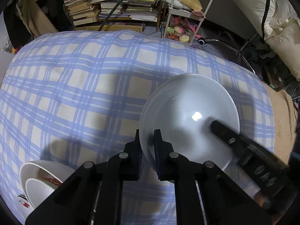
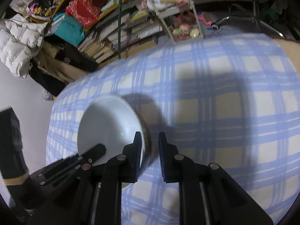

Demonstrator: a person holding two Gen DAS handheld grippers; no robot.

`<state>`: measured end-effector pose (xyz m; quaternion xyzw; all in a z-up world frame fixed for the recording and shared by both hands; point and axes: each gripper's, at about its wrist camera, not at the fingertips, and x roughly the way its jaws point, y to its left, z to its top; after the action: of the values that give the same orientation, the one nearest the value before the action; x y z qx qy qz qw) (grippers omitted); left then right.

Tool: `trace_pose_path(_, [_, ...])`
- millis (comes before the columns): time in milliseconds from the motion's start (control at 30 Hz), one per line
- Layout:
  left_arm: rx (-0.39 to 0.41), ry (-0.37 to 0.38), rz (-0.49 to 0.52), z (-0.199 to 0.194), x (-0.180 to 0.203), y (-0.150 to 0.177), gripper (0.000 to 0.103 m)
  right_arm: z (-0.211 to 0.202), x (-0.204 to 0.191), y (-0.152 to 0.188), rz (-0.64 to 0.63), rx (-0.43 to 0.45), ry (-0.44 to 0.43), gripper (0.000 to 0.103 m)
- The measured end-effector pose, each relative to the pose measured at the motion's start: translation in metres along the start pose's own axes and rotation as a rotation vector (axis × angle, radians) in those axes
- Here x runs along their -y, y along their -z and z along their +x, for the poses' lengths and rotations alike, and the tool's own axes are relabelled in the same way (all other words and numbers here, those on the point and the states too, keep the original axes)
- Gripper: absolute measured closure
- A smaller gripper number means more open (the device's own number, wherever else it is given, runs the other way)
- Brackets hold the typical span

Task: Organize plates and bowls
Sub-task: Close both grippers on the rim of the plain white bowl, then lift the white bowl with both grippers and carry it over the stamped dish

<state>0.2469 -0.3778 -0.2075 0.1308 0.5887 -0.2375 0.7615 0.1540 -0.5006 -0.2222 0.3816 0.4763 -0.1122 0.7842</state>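
Observation:
A white bowl [image 1: 189, 112] with a red-patterned outside sits on the blue-and-cream checked cloth [image 1: 75, 86]. My left gripper [image 1: 147, 131] straddles its left rim, one finger outside and one inside, shut on the rim. My right gripper [image 2: 149, 134] is shut on the opposite rim of the same bowl [image 2: 106, 123], with its left finger inside and its right finger outside. In the left wrist view the right gripper [image 1: 217, 126] reaches in from the right, blurred. The left gripper [image 2: 99, 149] shows in the right wrist view at the bowl's near left.
Two nested bowls [image 1: 39, 183], the inner one red-patterned, lie at the cloth's near left corner. Behind the table are stacked books [image 1: 105, 9] and a white wire rack [image 1: 183, 28] of toys. A white padded jacket [image 2: 18, 43] hangs at the left. The cloth [image 2: 234, 121] spreads right.

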Motion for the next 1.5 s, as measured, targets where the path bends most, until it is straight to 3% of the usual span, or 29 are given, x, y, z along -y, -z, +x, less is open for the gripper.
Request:
trace_pose_path(133, [0.013, -0.027, 0.041, -0.008, 0.008, 0.004, 0.092, 0.001, -0.003, 0.010, -0.014, 0.019, 0.036, 0.091])
trace_pose_path(200, [0.010, -0.048, 0.061, -0.013, 0.008, 0.007, 0.091, -0.005, -0.005, 0.013, -0.013, 0.030, 0.015, 0.091])
trace_pose_path(333, [-0.003, -0.015, 0.006, -0.022, -0.004, 0.011, 0.091, -0.016, -0.010, 0.021, -0.026, 0.044, -0.024, 0.091])
trace_pose_path(600, [0.073, -0.028, 0.013, -0.076, -0.014, 0.022, 0.091, -0.050, -0.034, 0.035, -0.023, 0.111, -0.113, 0.090])
trace_pose_path(767, [0.106, -0.059, 0.031, -0.107, -0.027, 0.035, 0.091, -0.064, -0.060, 0.047, -0.064, 0.125, -0.152, 0.090])
trace_pose_path(933, [0.134, -0.043, 0.000, -0.128, -0.054, 0.050, 0.090, -0.074, -0.095, 0.063, -0.134, 0.125, -0.165, 0.089])
trace_pose_path(1233, [0.152, -0.062, -0.034, -0.143, -0.093, 0.080, 0.087, -0.074, -0.140, 0.090, -0.214, 0.102, -0.115, 0.090])
trace_pose_path(1500, [0.151, -0.035, -0.037, -0.147, -0.114, 0.093, 0.088, -0.072, -0.158, 0.104, -0.243, 0.098, -0.079, 0.089])
